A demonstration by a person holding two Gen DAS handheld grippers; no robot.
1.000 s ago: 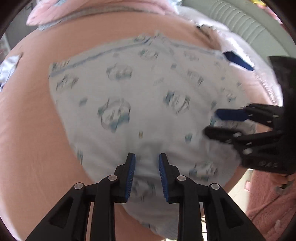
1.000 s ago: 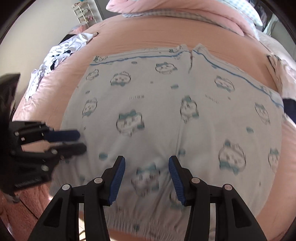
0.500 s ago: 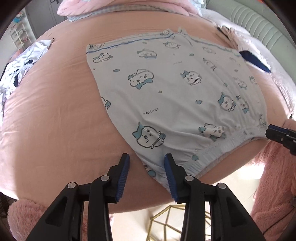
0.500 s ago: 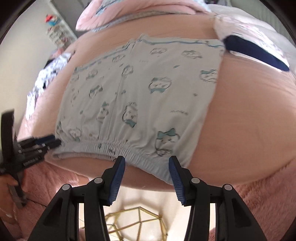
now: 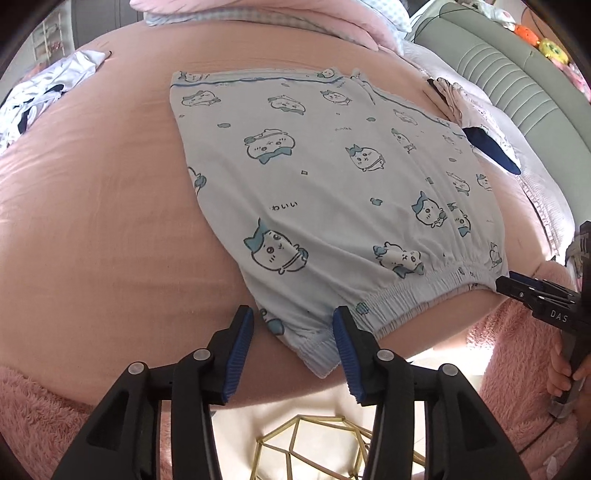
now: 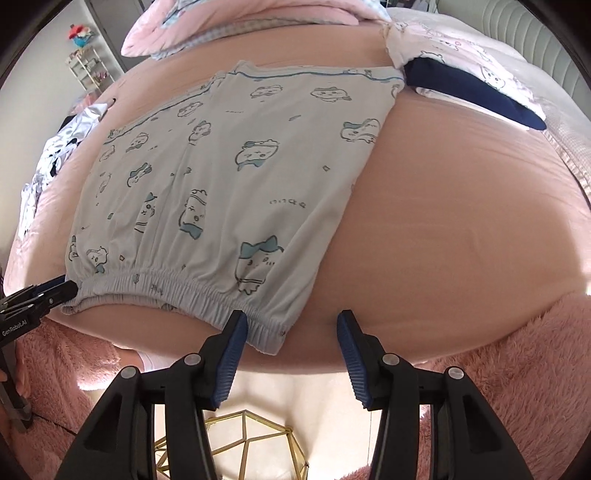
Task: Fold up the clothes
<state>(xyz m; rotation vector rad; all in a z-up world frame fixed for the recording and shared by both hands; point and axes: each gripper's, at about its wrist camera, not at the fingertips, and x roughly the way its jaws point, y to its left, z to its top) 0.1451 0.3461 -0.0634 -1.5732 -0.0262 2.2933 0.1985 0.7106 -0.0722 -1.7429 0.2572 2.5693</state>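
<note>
Light blue shorts (image 5: 332,177) printed with cartoon animals lie flat on the pink bed sheet (image 5: 92,221), elastic waistband toward me. My left gripper (image 5: 293,323) hovers at the waistband's left corner. Its jaws are opening, and the corner lies loosely between them without being pinched. In the right wrist view the same shorts (image 6: 229,177) show, and my right gripper (image 6: 291,325) stands open over the waistband's right corner, with the cloth beside its left finger. Each gripper also shows in the other's view: the right gripper (image 5: 517,288) and the left gripper (image 6: 59,291).
A folded navy and pale pink garment (image 5: 491,151) lies just right of the shorts. A crumpled white and dark garment (image 5: 44,96) sits at the far left. Pillows (image 6: 240,22) and a grey headboard (image 5: 498,74) are behind. A fluffy pink blanket (image 5: 37,406) and a gold wire frame (image 5: 314,446) lie below the bed edge.
Both grippers drew back from over the middle of the shorts to the near waistband and spread apart to its two corners. The left jaws widened.
</note>
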